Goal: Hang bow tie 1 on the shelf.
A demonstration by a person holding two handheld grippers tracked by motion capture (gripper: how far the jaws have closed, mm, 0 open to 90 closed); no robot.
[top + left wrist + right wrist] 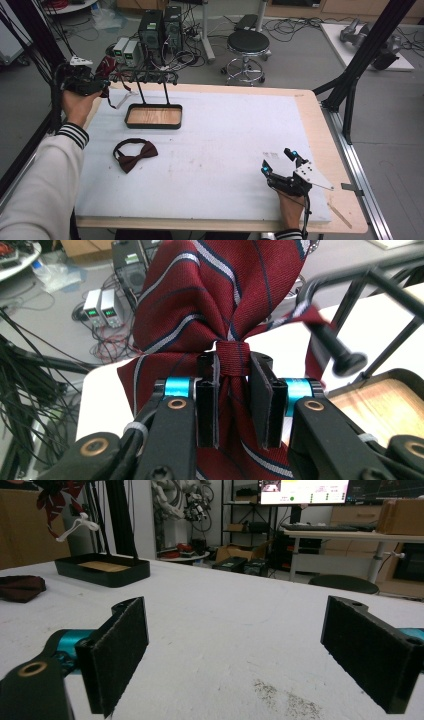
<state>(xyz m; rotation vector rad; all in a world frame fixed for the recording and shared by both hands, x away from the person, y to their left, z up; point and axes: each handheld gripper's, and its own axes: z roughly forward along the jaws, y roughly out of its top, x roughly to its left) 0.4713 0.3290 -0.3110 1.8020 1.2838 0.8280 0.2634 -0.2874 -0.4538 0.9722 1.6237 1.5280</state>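
Left gripper [233, 390] jaws clamped on striped bow tie [215, 300] knot at rack [145, 76], counter's 11 o'clock; next hook it on a peg [332, 347]; right gripper [283, 164] jaws open, idle.

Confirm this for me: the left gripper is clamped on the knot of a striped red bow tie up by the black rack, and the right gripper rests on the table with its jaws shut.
Wrong only about the right gripper: the right gripper view shows its jaws wide apart with nothing between them. The left gripper does clamp the striped red bow tie at its knot, beside the black rack.
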